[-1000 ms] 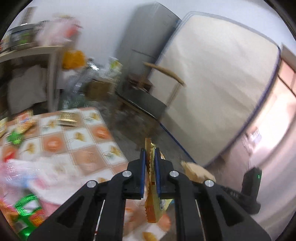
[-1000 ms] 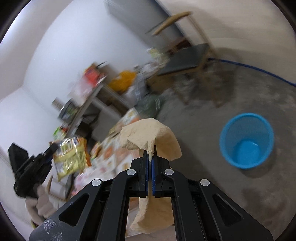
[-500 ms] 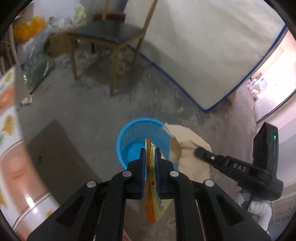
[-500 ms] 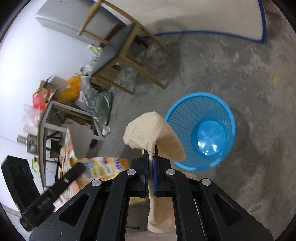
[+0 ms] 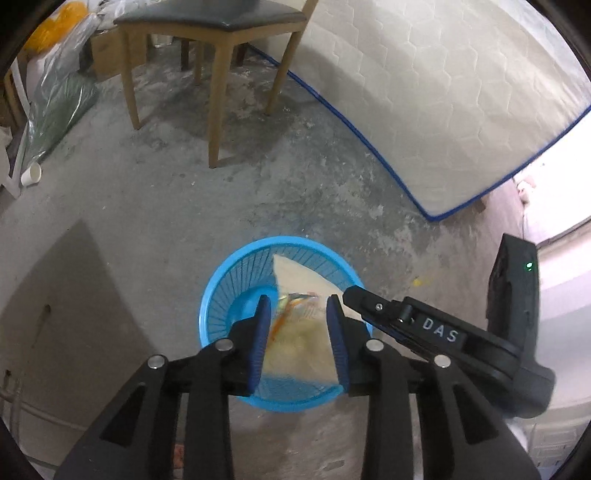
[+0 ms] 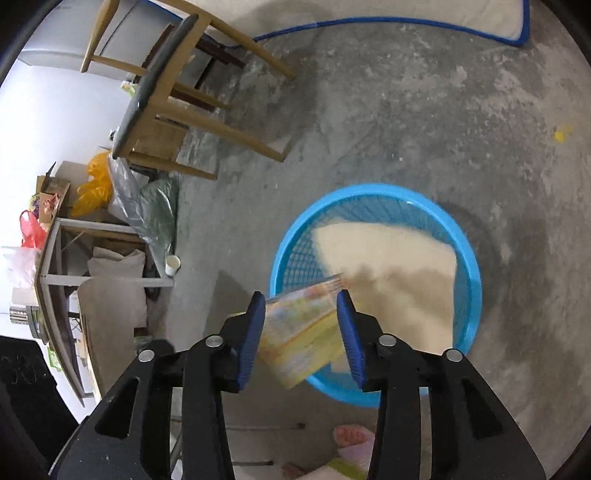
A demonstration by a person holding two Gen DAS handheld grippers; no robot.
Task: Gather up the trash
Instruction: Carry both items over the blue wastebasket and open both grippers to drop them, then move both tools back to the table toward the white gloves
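Both tongs [image 5: 298, 325] [image 6: 301, 325] dropped over bin [image 5: 221, 291], now opening; wrapper [image 6: 299, 332] and paper [image 6: 388, 266] falling in. Next: return for more.

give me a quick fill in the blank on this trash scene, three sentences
The bin on the floor is coloured ____.
The tan paper lies inside the ____.
The chair has a seat coloured ____.

Missing words: blue; bin; black

Our rough grey concrete floor [image 5: 332, 192] under a round blue plastic mesh basket [image 6: 469, 258], a wooden chair [image 5: 218, 48] and a small white cup [image 5: 31, 173].
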